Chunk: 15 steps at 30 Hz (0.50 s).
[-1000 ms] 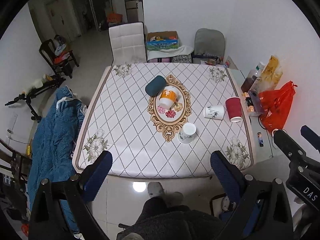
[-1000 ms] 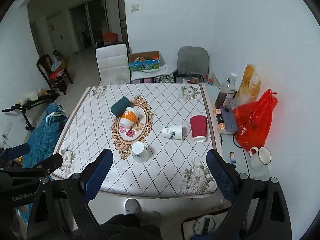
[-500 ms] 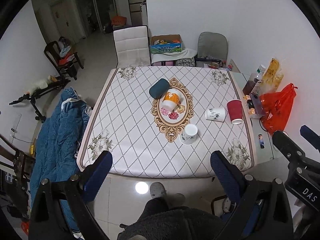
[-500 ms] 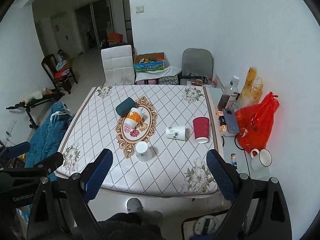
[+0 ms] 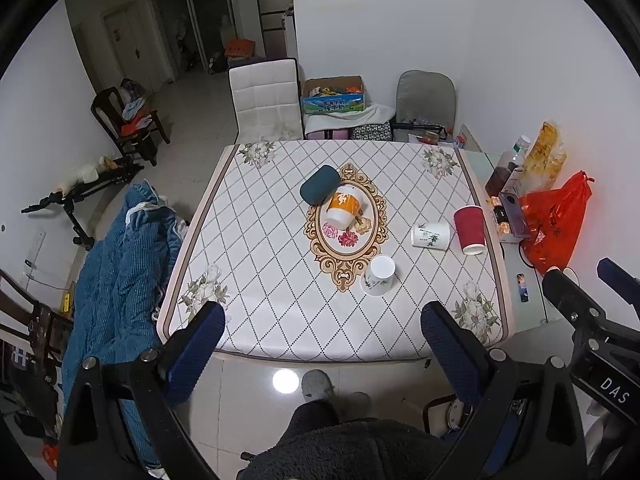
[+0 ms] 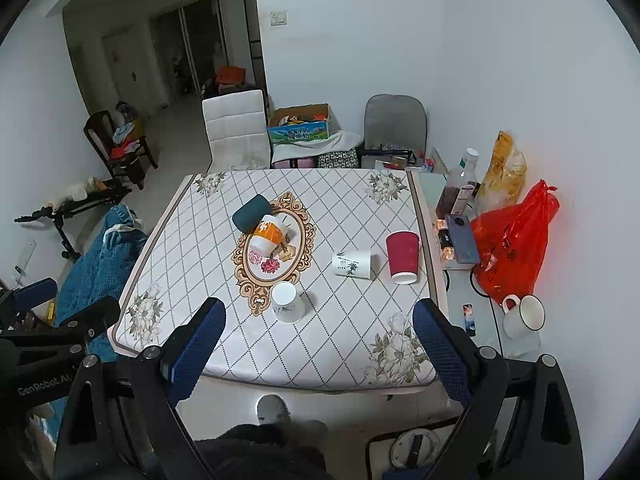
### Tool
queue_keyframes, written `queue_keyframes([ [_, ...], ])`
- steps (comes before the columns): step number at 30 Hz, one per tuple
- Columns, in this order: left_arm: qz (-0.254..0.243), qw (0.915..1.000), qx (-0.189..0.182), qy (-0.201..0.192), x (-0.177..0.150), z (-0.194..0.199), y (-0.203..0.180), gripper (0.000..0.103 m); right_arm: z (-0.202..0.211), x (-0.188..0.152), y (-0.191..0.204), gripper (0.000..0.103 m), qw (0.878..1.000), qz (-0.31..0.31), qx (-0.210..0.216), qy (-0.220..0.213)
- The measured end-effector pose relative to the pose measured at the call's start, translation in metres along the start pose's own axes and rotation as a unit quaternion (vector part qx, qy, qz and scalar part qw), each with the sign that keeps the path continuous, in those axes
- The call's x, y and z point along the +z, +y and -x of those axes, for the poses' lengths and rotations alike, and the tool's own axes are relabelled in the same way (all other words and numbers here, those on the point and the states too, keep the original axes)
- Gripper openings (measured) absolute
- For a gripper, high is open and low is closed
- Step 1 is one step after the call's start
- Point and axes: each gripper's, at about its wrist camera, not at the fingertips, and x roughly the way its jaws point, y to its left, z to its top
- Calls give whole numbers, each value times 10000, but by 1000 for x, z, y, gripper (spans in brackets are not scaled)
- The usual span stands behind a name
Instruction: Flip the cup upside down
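Note:
Several cups are on the patterned table (image 5: pixel 280 320). A dark teal cup (image 5: pixel 320 190) and an orange-and-white cup (image 5: pixel 344 208) lie on their sides at the centre. A white paper cup (image 5: pixel 430 235) lies on its side beside a red cup (image 5: pixel 470 230) that stands rim down. Another white paper cup (image 5: pixel 378 276) stands rim down near the front. My left gripper (image 5: pixel 322 314) and my right gripper (image 6: pixel 319 309) are both open and empty. They hang in front of the table's near edge, well short of every cup.
A blue quilted cloth (image 5: pixel 116 280) is draped to the left of the table. A side shelf on the right carries a red bag (image 6: pixel 508 244), bottles (image 6: pixel 460 188) and a white mug (image 6: pixel 524 316). Chairs and a box stand behind the table. The person's dark-clad legs (image 5: pixel 340 440) are below.
Both views have drifted slightly, so the table sits a little lower in the picture. No cup has moved and both grippers' jaws stay as wide as before.

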Motion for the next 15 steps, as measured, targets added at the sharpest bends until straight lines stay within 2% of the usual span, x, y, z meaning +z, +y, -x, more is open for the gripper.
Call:
queue_keyframes([
  [15,-19,10000,25,-27,0,3,-1,100,-1,-7,-3,97,9999,-50,72,59],
])
